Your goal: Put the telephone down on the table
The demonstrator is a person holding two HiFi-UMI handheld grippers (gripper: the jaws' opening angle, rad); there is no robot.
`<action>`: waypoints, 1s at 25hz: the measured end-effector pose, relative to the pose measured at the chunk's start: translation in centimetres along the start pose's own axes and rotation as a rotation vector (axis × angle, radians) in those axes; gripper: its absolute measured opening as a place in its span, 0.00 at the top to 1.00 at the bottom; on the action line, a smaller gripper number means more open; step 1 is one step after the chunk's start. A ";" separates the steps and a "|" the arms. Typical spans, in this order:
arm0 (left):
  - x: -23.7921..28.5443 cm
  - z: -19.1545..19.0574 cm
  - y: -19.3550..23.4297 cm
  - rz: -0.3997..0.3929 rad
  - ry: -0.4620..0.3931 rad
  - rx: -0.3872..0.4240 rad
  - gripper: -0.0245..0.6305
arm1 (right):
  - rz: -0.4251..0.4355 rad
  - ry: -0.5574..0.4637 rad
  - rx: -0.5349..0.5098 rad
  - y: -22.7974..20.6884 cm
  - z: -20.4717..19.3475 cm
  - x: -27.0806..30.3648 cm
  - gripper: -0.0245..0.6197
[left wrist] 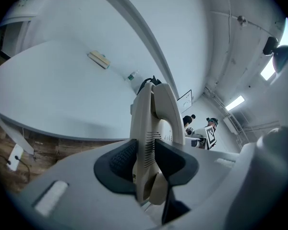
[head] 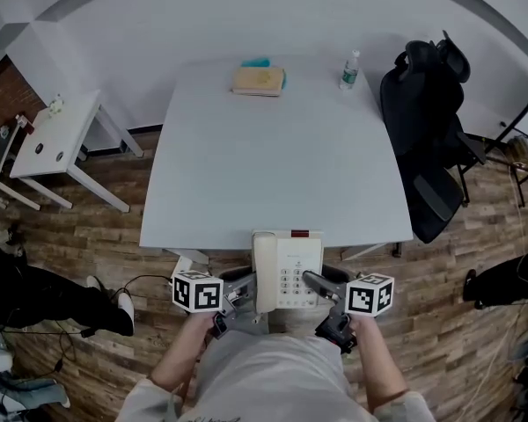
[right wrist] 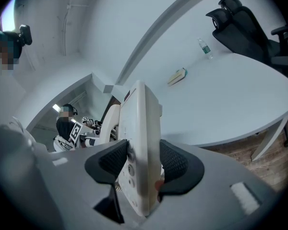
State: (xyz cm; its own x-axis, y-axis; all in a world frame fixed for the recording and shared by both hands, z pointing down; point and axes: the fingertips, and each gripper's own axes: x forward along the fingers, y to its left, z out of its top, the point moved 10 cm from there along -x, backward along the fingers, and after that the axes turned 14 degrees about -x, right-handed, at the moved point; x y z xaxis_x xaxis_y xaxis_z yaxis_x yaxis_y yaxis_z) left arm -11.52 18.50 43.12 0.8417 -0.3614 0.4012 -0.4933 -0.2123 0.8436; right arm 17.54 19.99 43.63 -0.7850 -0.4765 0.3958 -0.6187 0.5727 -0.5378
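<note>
Cream plastic desk telephone (head: 286, 271), clamped at its sides by left gripper (head: 239, 290) and right gripper (head: 320, 283), hangs at the near edge of the white table (head: 273, 174); apparently not yet set down.

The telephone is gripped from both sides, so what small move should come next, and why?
Probably carry it forward. The telephone hangs at the near edge of the table, clamped between the left hand-held gripper and the right hand-held gripper, and seems mostly short of the tabletop. The surface just ahead looks free, so moving forward before lowering seems safest.
</note>
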 end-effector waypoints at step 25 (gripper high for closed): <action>1.2 17.8 5.0 -0.035 0.082 0.035 0.76 | -0.071 -0.036 0.032 -4.1 11.4 10.9 0.62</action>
State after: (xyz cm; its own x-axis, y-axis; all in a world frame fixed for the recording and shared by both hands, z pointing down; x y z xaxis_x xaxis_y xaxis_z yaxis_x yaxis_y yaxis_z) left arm -16.92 0.83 41.48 0.8730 -0.2775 0.4010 -0.4694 -0.2553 0.8453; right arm 11.84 4.84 41.66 -0.7371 -0.5394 0.4071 -0.6713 0.5150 -0.5330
